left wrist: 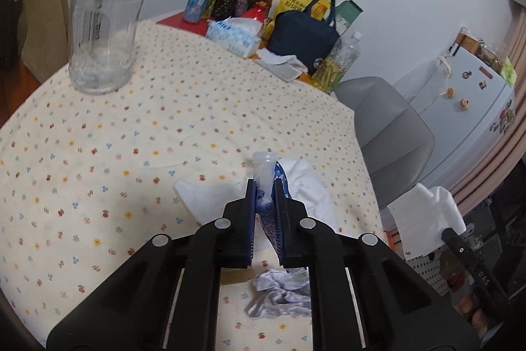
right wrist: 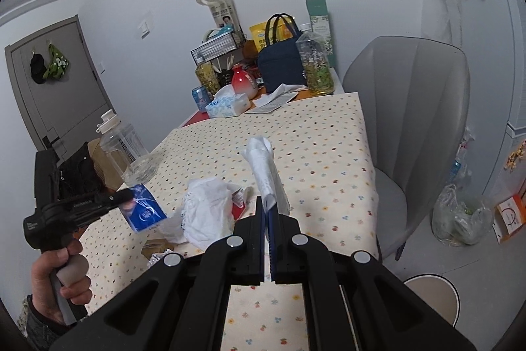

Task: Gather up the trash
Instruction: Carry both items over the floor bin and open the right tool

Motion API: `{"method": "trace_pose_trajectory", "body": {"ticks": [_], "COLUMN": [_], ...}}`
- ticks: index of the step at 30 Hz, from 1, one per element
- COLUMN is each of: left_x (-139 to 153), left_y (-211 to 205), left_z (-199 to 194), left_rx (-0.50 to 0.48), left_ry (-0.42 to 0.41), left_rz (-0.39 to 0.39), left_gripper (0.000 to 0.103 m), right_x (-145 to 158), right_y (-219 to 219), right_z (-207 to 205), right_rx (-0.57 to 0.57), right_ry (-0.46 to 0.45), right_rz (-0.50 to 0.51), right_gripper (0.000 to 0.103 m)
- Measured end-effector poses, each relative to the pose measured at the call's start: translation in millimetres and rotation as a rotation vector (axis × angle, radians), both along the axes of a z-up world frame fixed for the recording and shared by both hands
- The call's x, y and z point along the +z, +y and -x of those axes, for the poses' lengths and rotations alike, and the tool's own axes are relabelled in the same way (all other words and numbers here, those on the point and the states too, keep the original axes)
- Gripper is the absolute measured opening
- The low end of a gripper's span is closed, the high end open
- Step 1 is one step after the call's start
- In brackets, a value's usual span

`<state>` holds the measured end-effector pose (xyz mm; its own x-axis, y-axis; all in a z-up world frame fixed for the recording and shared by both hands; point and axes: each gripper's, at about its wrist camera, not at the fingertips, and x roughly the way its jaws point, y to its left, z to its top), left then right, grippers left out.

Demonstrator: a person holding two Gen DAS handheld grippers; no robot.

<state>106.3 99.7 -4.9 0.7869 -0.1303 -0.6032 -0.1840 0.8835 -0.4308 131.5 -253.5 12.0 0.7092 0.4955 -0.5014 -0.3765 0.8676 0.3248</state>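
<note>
On the flowered tablecloth (left wrist: 131, 153), my left gripper (left wrist: 264, 186) is shut on a crushed clear plastic bottle with a blue label (left wrist: 263, 166). Its neck sticks out past the fingertips. White tissue (left wrist: 309, 189) lies just behind it and a crumpled grey-white wad (left wrist: 279, 295) below. In the right wrist view my right gripper (right wrist: 267, 206) is shut on a long white tissue (right wrist: 261, 160) that rises above the fingers. There the left gripper (right wrist: 130, 193) holds the blue-labelled bottle (right wrist: 146, 214) at the left, above crumpled white plastic (right wrist: 207, 209) and a red wrapper (right wrist: 238, 204).
A large clear water jug (left wrist: 102, 32) stands at the far left of the table. A tissue box (left wrist: 233, 37), a navy bag (left wrist: 302, 35) and bottles crowd the far end. A grey chair (right wrist: 411, 120) stands at the right edge, with a round bin (right wrist: 434, 295) and a plastic bag (right wrist: 460, 216) on the floor.
</note>
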Motion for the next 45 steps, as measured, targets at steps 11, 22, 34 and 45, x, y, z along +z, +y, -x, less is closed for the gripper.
{"method": "trace_pose_trajectory", "body": {"ticks": [11, 22, 34, 45], "left_x": [21.0, 17.8, -5.0, -44.9], "left_y": [-80.6, -177.9, -264.2, -325.7], "left_z": [-15.9, -32.6, -52.6, -76.7], "left_rx": [-0.087, -0.243, -0.368, -0.462], "left_ry": [-0.019, -0.001, 0.061, 0.146], "left_rz": [-0.078, -0.128, -0.174, -0.188], "left_gripper": [0.011, 0.011, 0.011, 0.011], "right_x": [-2.5, -33.5, -96.6, -168.3], "right_y": [-71.0, -137.5, -199.5, -235.9], "right_z": [19.2, 37.9, 31.5, 6.1], "right_rx": [-0.092, -0.181, -0.269, -0.331], "right_ry": [0.001, 0.059, 0.181, 0.325], "right_rz": [-0.046, -0.034, -0.069, -0.11], "right_gripper": [0.003, 0.003, 0.003, 0.003]}}
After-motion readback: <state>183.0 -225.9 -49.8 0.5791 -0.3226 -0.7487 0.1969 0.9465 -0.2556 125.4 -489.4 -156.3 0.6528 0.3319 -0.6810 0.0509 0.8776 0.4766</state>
